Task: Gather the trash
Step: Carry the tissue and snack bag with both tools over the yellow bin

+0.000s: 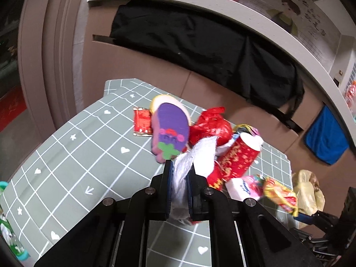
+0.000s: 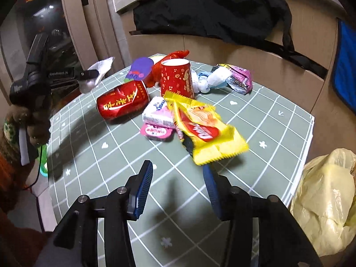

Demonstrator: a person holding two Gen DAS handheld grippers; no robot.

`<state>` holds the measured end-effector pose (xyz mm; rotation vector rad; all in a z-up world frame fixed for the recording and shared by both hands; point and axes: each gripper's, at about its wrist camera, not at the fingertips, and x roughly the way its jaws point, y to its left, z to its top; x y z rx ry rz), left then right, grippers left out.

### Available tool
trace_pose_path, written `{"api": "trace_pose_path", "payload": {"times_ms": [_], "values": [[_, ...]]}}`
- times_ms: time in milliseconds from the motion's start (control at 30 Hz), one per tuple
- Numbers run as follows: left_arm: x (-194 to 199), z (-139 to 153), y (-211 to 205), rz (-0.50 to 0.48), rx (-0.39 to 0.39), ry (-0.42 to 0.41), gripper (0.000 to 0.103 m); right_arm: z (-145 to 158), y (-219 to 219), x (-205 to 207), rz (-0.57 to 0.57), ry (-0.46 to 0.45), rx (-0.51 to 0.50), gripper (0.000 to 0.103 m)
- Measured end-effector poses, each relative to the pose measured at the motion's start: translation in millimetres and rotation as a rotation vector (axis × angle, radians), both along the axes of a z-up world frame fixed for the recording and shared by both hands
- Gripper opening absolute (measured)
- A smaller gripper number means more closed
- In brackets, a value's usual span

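My left gripper (image 1: pixel 179 166) is shut on a crumpled white tissue (image 1: pixel 193 162) and holds it above the table; it also shows in the right wrist view (image 2: pixel 93 74) with the tissue (image 2: pixel 101 66). My right gripper (image 2: pixel 178 171) is open over the table, its right finger just under the near edge of a yellow snack wrapper (image 2: pixel 204 131). Trash lies in a heap: a red can (image 2: pixel 122 102), a red paper cup (image 2: pixel 176 77), a white-pink tissue pack (image 2: pixel 158 111), a pink jelly cup (image 2: pixel 155 131), a red plastic bag (image 1: pixel 211 126) and a purple-pink piece (image 1: pixel 171 129).
The green grid tablecloth (image 2: pixel 111 155) covers a small table. A yellow plastic bag (image 2: pixel 327 200) hangs open off the table's right edge. Crumpled silver-purple wrappers (image 2: pixel 233 77) lie at the back. A red flat packet (image 1: pixel 142 122) lies behind the heap. Black cloth (image 2: pixel 211 6) hangs behind.
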<state>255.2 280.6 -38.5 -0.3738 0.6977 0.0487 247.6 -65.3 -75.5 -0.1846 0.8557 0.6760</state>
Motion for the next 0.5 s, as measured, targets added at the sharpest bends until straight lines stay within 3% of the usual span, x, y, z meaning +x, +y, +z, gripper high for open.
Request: {"api": "trace_pose_path", "payload": {"times_ms": [267,400,500], "values": [[-9.2,9.5,-14.8,-0.016,0.003,-0.015,0.012,12.3,-20.6,-1.7,-0.006,-0.056,0.029,0.047],[-9.3,18.6,-27.9,-0.038,0.004,-0.041,0.012,6.9,-11.9,33.0,-0.010,-0.076,0.022,0.048],[-11.6,26.4,-37.2,-0.050,0.021,-0.058,0.012,-9.9,-4.2,68.1,-0.022,-0.040,0.015,0.048]]}}
